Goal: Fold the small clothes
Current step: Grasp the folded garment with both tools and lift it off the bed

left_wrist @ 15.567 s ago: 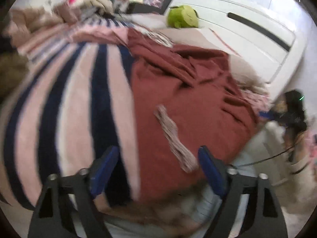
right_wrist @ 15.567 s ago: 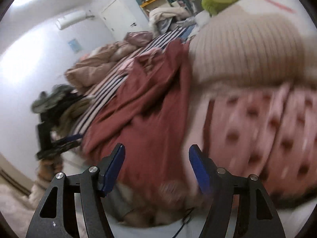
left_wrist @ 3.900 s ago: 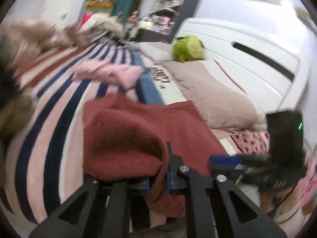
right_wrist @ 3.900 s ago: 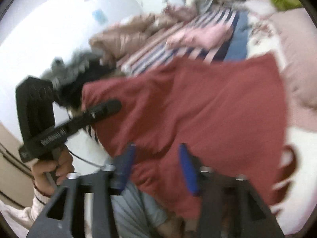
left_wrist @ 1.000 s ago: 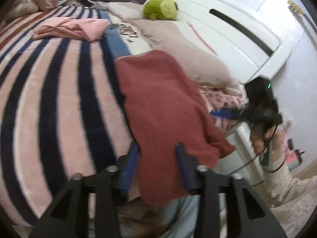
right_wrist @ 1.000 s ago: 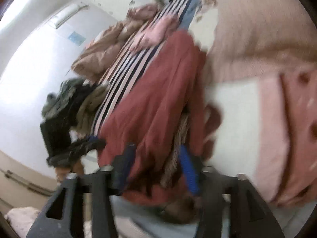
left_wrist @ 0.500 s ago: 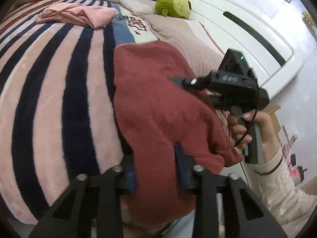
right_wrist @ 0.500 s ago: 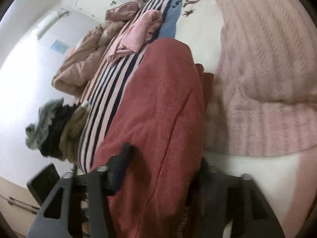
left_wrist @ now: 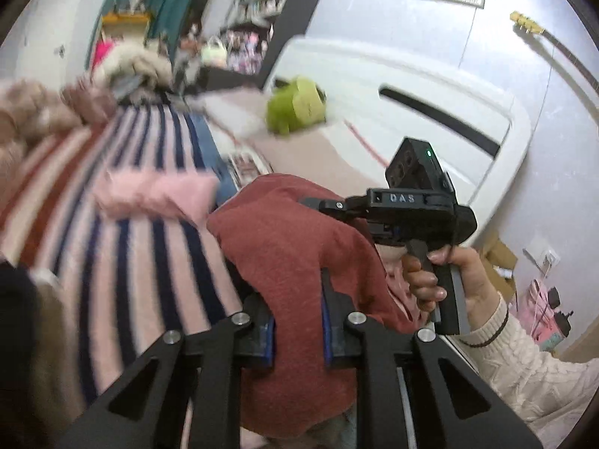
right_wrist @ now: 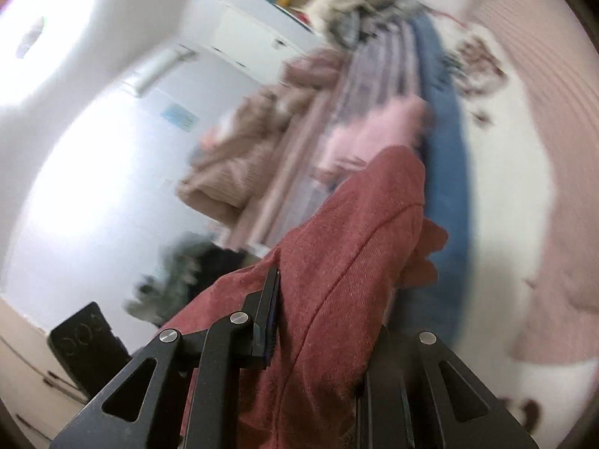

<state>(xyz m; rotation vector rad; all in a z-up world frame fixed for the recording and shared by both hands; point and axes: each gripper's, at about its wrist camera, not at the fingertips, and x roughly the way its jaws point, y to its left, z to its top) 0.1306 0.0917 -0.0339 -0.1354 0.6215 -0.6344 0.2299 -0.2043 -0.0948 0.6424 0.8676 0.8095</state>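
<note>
The left gripper (left_wrist: 297, 318) is closing, and its blue pads already pinch the near edge of the dark red sweater (left_wrist: 299, 232). The right gripper (right_wrist: 322, 318) is closing too, with the same sweater bunched tight between its fingers. The sweater is held up over the striped blanket (left_wrist: 149, 262) on the bed. A pink garment (left_wrist: 153, 194) lies farther back on the blanket. A green plush toy (left_wrist: 295, 110) sits far away by the white headboard (left_wrist: 430, 86). The person's right hand (left_wrist: 445, 277) shows on the right.
</note>
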